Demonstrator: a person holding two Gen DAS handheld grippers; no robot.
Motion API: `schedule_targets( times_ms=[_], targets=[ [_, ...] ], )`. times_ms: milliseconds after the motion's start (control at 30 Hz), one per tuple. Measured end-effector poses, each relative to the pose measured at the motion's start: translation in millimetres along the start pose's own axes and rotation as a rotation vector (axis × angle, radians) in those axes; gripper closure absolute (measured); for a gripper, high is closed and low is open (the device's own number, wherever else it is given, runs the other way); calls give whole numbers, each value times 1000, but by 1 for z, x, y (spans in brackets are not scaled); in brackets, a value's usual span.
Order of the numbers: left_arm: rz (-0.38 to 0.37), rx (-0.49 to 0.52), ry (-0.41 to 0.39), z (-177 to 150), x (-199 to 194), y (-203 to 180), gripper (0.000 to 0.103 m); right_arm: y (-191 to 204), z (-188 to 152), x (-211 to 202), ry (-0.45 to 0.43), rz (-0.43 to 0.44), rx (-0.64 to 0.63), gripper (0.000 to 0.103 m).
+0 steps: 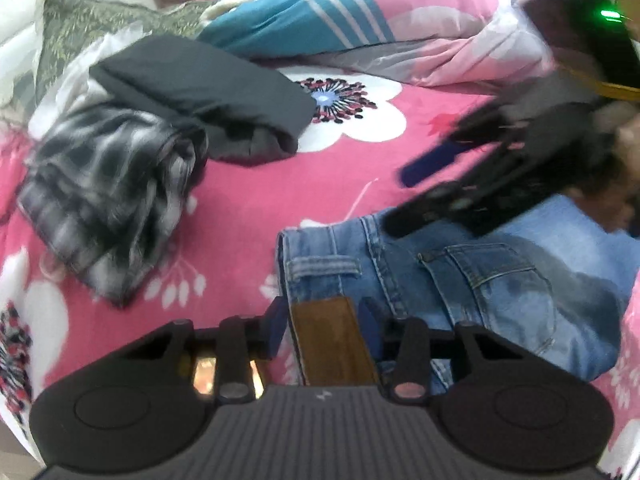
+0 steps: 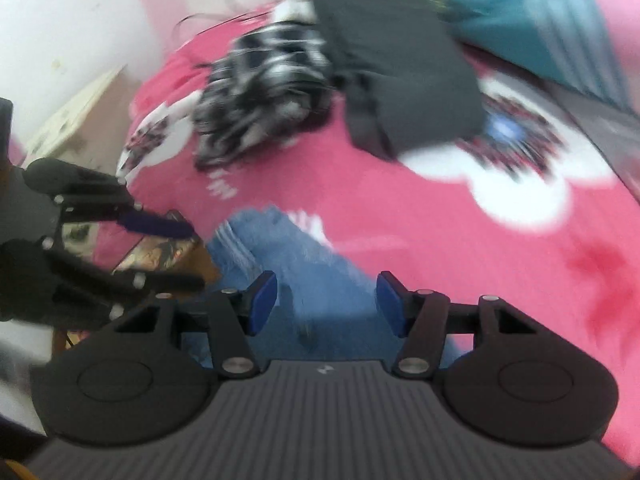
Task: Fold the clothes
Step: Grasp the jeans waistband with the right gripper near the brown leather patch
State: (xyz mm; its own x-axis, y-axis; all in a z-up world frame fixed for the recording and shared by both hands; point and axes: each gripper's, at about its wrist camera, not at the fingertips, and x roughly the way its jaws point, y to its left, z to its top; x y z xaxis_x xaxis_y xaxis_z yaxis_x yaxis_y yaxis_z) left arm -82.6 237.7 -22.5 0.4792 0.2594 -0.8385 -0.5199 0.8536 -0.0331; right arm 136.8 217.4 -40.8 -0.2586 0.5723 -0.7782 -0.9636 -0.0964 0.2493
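Blue jeans (image 1: 472,280) lie on the pink floral bedsheet (image 1: 248,208), waistband toward me. My left gripper (image 1: 325,330) is shut on the waistband at its brown leather patch (image 1: 332,340). My right gripper (image 1: 404,196) hovers open above the jeans in the left wrist view. In the right wrist view, my right gripper (image 2: 326,306) is open and empty over the blurred jeans (image 2: 288,264), and the left gripper (image 2: 168,252) holds the patch (image 2: 168,252) at the left.
A black-and-white plaid garment (image 1: 116,192) and a folded dark grey garment (image 1: 208,96) lie at the far left of the bed. A pink, teal and white quilt (image 1: 360,12) is piled at the back. The bed's left edge and a white wall (image 2: 72,40) show in the right wrist view.
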Motion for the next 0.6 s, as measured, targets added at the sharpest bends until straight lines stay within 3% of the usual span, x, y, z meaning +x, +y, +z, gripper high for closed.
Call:
schedule_targets(
  times_ms=[167,233,267,400,467,600],
  targets=[
    [-42,-27,-5,-4,4,2,89,2,20,44,186,134,-167,45],
    [-48,-21,-20,-5,3,0,93,3,23,45,210,147,-183,45],
    [-49,-15,-29,-5,2,-1,94,3,25,46,220,152,-190,49],
    [-56,-4,-35,-6,0,-7,95,-1,24,37,217,150,-170,82],
    [-43,-3,-33,-5,0,-6,91,1,22,34,218,148,-173,84],
    [-15,-20,-55,-1,0,2,61,8,23,36,218,120,-212,81]
  ],
)
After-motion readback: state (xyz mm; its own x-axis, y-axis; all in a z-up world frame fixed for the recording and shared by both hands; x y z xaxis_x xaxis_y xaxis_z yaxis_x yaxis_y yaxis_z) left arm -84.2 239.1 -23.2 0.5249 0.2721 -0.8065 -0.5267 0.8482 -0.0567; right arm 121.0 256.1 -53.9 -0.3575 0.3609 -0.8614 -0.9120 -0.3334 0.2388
